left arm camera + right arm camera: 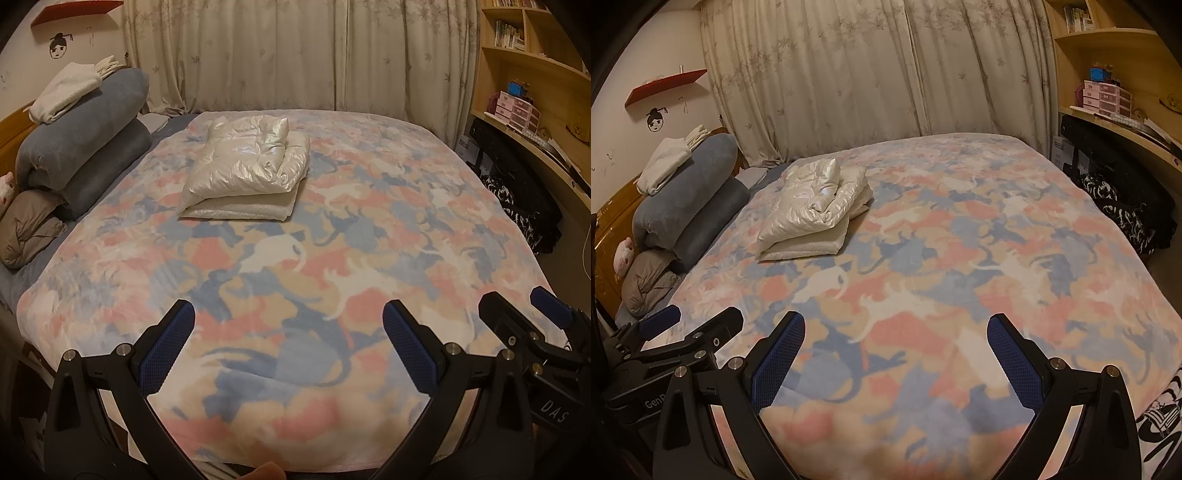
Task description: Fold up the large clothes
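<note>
A shiny white puffer jacket [245, 168] [816, 208] lies folded into a thick bundle on the far left part of the bed. Both grippers hang above the bed's near edge, well short of it. My left gripper [288, 343] is open with nothing between its blue-padded fingers. My right gripper [895, 362] is open too and holds nothing. Each gripper shows at the side of the other's view: the right gripper [524, 317] in the left wrist view and the left gripper [698, 325] in the right wrist view.
A cat-patterned blanket [332, 258] [960, 258] in pink, blue and cream covers the bed. Rolled grey-blue bedding [85, 140] with white folded cloth on top lies by the headboard at left. A wooden desk with shelves [535, 110] and a black bag [517, 206] stand right; curtains behind.
</note>
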The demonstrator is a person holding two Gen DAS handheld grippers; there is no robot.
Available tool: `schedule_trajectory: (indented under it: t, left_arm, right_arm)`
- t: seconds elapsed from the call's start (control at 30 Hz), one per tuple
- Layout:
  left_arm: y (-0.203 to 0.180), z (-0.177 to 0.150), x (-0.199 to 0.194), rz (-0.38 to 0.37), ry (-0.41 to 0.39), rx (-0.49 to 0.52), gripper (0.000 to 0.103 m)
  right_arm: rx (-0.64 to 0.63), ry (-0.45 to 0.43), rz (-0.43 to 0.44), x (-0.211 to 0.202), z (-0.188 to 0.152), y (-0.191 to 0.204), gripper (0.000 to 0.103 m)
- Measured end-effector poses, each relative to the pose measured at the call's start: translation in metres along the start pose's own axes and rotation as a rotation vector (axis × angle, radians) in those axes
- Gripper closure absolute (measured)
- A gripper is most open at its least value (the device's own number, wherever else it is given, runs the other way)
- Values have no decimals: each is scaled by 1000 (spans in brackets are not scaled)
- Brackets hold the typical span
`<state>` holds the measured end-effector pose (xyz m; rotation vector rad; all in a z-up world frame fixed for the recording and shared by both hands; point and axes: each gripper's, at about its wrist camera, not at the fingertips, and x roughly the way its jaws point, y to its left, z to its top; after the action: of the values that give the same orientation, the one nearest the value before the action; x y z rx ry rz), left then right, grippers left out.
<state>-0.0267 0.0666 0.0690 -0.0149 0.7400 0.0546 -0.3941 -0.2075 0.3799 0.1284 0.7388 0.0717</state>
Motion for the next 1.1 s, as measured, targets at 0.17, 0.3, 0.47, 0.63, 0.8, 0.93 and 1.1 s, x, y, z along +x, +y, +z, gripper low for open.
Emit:
schedule_trajectory:
  t: [0.17,0.3,0.47,0.63,0.8,0.93,1.1]
  left_arm:
    - [-1,-2,0,4,3,0,2]
    - [0,-3,-1,6,9,-1,2]
    - [-1,-4,0,7,11,-2,2]
    - [-1,-5,1,9,16,-1,2]
    - [-1,-5,4,10,18,0,2]
    - [0,-6,4,14,18,5,2]
    - [1,-6,7,14,21,5,2]
  right_arm:
    - [-1,2,1,3,-1,0,3]
    - [3,3,-2,3,-2,5,3]
    - [4,1,-1,4,-3,5,3]
    - [4,3,-3,7,-5,8,3]
    - [6,3,-4,6,-6,10,3]
    - [5,2,-6,7,-6,11,3]
    - [7,3,-6,7,-7,12,3]
